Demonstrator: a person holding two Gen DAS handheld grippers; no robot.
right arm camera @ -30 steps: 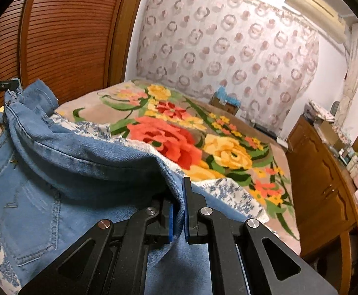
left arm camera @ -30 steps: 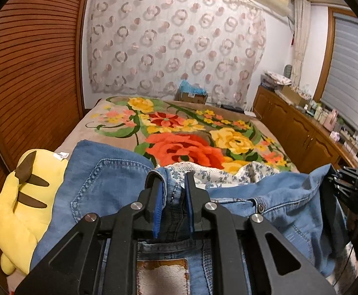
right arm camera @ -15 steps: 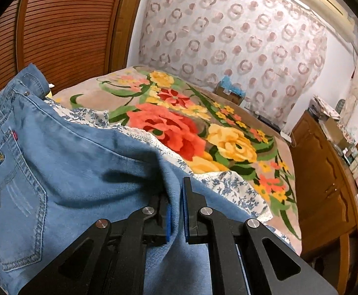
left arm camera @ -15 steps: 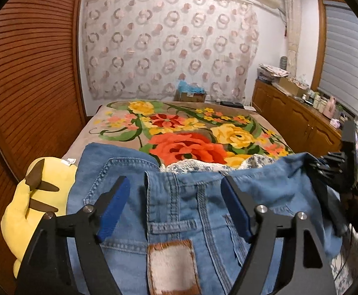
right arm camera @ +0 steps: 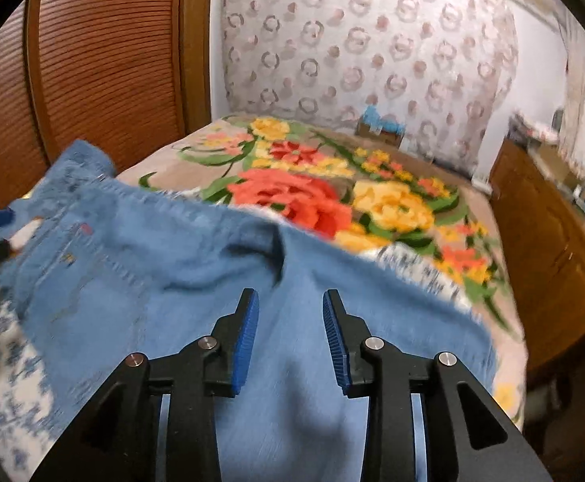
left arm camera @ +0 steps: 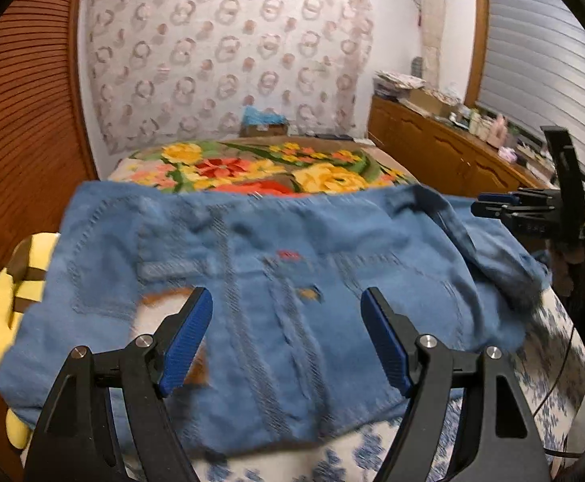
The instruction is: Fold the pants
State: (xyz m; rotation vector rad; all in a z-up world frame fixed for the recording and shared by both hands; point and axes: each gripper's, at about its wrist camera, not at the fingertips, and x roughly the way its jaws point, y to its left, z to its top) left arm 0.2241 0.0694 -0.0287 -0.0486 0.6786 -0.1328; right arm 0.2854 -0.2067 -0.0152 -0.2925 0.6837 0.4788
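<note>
Both grippers gape free — left gripper (left arm camera: 286,337) wide, right gripper (right arm camera: 291,335) just parting — above the jeans (left arm camera: 252,265) ahead.

A bed (right arm camera: 489,249) covered by a flowered blanket (left arm camera: 252,168) fills the room's middle. Behind it hangs a pale curtain (left arm camera: 228,52) printed with rings. A brown slatted wooden door (right arm camera: 103,56) lines the left side. On the right a low wooden cabinet (left arm camera: 445,152) carries small clutter beneath a window blind (left arm camera: 541,68). A cardboard box (left arm camera: 262,128) sits by the curtain.
</note>
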